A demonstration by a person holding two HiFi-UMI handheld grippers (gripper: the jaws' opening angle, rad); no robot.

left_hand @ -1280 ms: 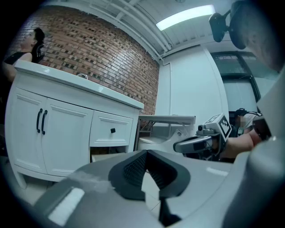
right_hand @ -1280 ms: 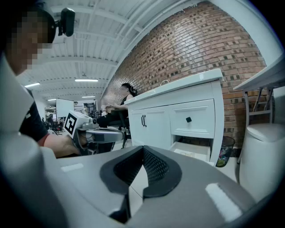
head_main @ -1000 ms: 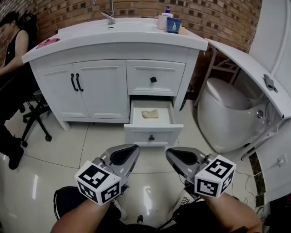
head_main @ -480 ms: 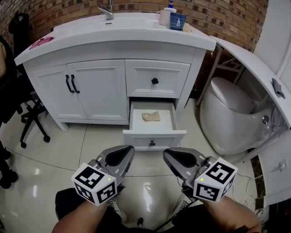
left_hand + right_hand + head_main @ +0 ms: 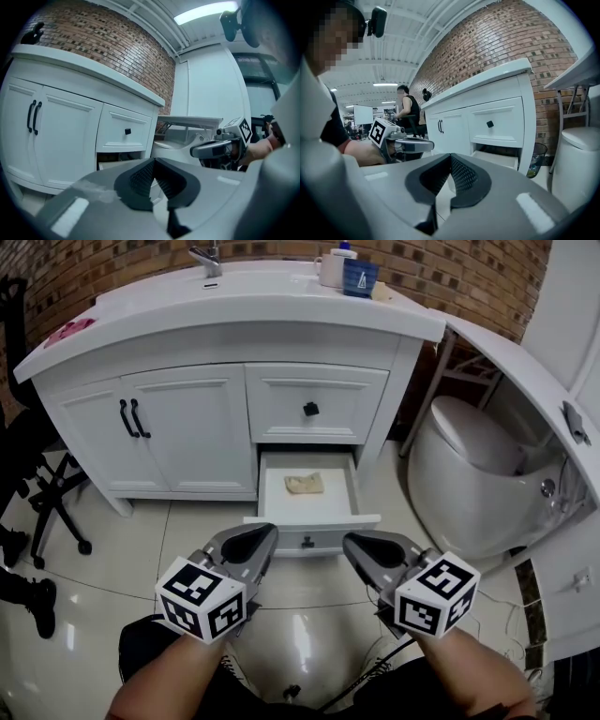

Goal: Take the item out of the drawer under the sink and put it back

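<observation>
Only the head view shows the beige item [image 5: 305, 484], maybe a cloth, inside the open drawer [image 5: 314, 519]. The left gripper [image 5: 265, 535] and right gripper [image 5: 352, 544] are both clenched on nothing.

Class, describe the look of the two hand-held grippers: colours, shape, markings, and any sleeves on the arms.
Both the left gripper and the right gripper have grey, tapering shells with black inner pads textured in a fine grid. Each carries a white cube printed with black square markers on its faces. The forearms behind them are bare; no sleeves show there.
</observation>
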